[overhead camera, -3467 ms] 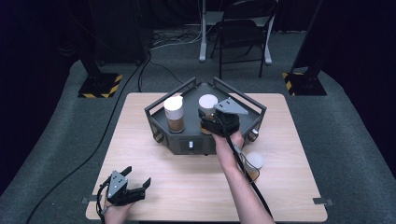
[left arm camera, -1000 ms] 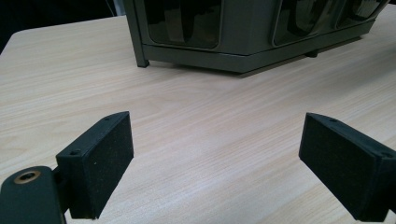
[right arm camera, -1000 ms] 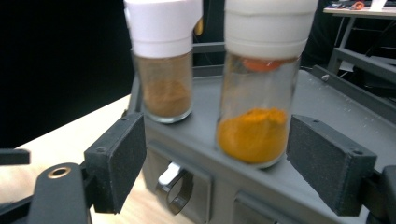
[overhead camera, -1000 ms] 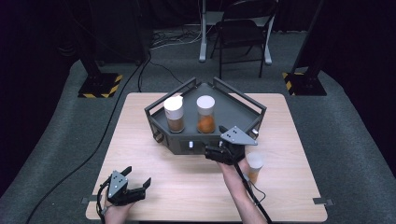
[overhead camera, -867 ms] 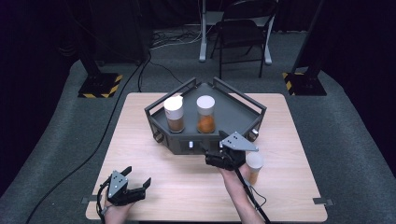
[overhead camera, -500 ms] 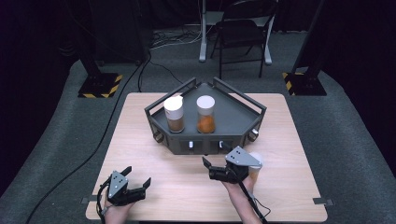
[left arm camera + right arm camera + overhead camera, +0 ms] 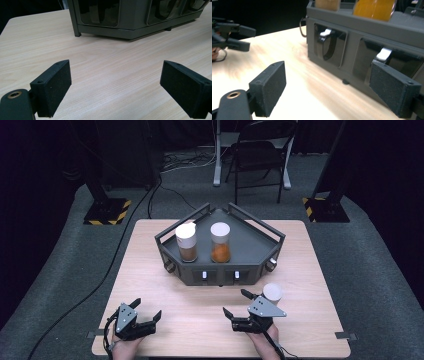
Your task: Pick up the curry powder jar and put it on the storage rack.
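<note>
Grippers — left [image 7: 148, 314] & right [image 7: 235, 304] — gape empty, right's jaws just widened; near jar [image 7: 272, 293] could get knocked by right.

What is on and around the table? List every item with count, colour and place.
jars on rack: two, white lids, brown and orange contents, side by side on the rack's top.
jar on table: one, white lid, right of the rack's front, beside the right gripper.
rack: one, dark grey, table centre.
table: one, light wood.
chair: one, black, beyond the table.
left gripper: black, open, near left edge, empty.
right gripper: black, open, empty; jaws have just been opening.
</note>
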Action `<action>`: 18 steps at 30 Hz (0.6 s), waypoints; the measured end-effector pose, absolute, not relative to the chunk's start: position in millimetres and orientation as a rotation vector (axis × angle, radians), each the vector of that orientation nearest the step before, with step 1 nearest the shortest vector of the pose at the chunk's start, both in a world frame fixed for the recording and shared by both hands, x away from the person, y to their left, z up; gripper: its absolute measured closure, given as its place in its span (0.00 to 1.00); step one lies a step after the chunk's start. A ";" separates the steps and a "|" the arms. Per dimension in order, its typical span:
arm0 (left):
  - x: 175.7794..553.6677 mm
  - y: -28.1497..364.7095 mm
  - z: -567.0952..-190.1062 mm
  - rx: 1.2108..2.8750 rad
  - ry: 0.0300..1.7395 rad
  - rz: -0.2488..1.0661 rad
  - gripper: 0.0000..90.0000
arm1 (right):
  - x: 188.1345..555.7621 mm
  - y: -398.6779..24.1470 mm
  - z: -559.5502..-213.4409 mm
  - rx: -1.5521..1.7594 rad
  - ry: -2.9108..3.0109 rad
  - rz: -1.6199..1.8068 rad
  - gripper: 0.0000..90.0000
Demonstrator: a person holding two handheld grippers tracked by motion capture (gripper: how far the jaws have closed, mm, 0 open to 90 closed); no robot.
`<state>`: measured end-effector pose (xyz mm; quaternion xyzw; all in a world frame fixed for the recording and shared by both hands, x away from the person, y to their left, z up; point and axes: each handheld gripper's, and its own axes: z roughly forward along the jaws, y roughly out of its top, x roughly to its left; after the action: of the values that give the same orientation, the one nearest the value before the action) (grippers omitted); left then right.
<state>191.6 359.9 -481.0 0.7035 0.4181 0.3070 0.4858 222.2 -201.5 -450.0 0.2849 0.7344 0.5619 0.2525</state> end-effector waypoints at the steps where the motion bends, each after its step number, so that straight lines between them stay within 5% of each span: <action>1: 191.4 359.8 -481.1 1.711 1.018 0.748 0.11 | 220.9 -203.3 -453.0 0.772 1.998 1.535 0.15; 18: 190.9 359.2 -481.4 1.710 1.018 0.752 0.11 | 206.6 -230.4 -467.6 0.703 2.115 1.496 0.16</action>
<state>190.9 359.2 -481.4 0.7026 0.4184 0.3092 0.4855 206.6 -230.4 -467.6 0.2552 0.7674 0.5429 0.2264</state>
